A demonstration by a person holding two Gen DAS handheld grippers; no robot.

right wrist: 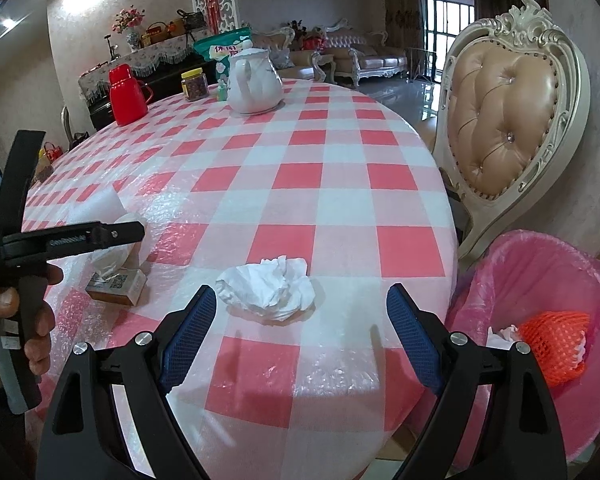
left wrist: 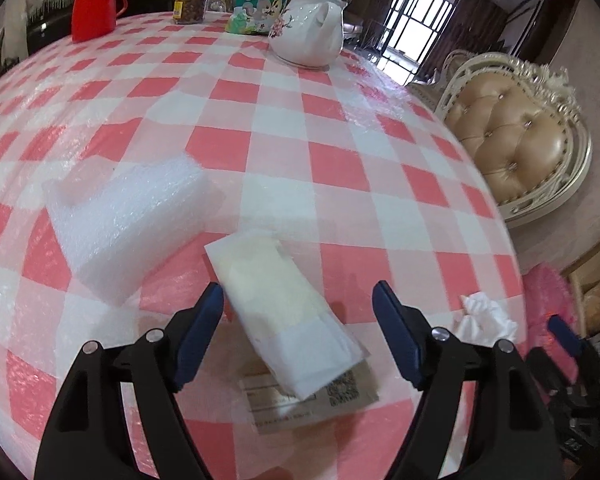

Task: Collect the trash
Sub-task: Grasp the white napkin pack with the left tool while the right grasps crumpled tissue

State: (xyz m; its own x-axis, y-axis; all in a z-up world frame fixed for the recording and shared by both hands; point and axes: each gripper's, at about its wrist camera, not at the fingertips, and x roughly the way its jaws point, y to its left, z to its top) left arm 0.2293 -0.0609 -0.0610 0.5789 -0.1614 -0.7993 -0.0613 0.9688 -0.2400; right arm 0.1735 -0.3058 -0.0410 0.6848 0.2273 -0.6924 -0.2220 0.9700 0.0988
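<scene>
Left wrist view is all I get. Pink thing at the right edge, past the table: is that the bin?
Observer: Yes, a pink-lined bin, standing off the table edge next to the chair.
Operator: Anything in it?
Observer: An orange foam net lies inside.
Operator: Right gripper?
Observer: The right gripper is open and holds nothing; the crumpled tissue lies on the table at its fingertips.

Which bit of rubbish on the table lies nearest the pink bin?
The crumpled white tissue, loose near the table's edge by the pink bin. The white packet and foam block lie farther off.
</scene>
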